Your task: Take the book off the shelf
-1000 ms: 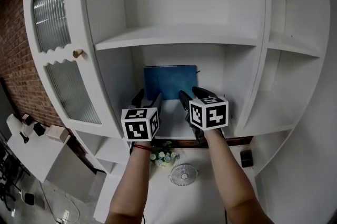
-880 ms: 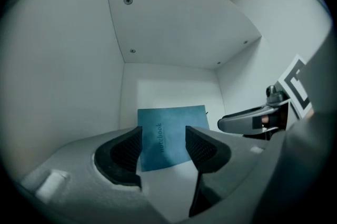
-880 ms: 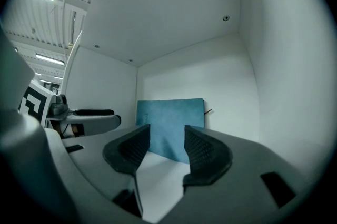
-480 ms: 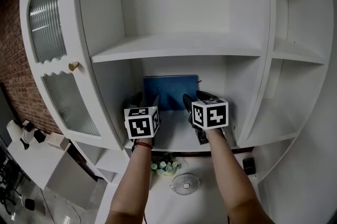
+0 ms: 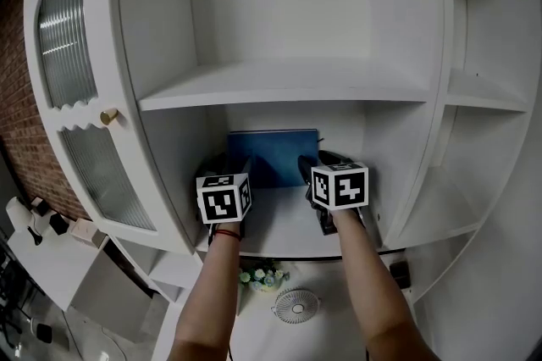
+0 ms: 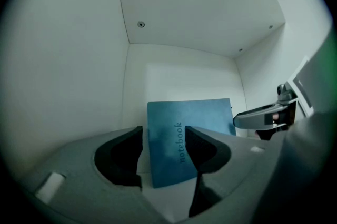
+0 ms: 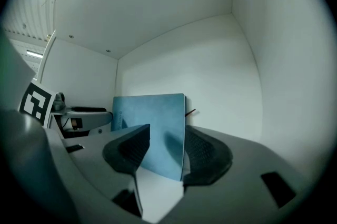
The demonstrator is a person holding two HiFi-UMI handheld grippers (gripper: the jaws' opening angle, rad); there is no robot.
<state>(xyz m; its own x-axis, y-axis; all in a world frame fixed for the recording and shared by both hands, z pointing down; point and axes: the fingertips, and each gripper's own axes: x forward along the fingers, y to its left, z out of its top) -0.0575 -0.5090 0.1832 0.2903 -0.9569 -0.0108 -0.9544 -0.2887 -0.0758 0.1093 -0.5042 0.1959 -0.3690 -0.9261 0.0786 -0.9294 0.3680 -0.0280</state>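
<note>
A blue book [image 5: 273, 154] marked "notebook" stands upright against the back wall of the lower middle shelf compartment [image 5: 288, 228]. My left gripper [image 5: 232, 171] is inside the compartment, in front of the book's left part, and it is open. In the left gripper view the book [image 6: 181, 139] shows through the gap of the left gripper [image 6: 164, 136]. My right gripper [image 5: 312, 168] is open in front of the book's right edge. In the right gripper view the book [image 7: 152, 128] fills the gap of the right gripper [image 7: 167, 136]. Whether either one touches the book cannot be told.
A shelf board [image 5: 279, 84] roofs the compartment, and white side walls close it in left and right. A ribbed-glass cabinet door with a round knob [image 5: 108, 117] hangs at the left. Open side shelves [image 5: 483, 101] are at the right. Below stand a small fan [image 5: 295, 307] and flowers [image 5: 261, 276].
Both grippers have moved forward into the compartment, closer to the book. The view has shifted nearer to the shelf. The book has not moved.
</note>
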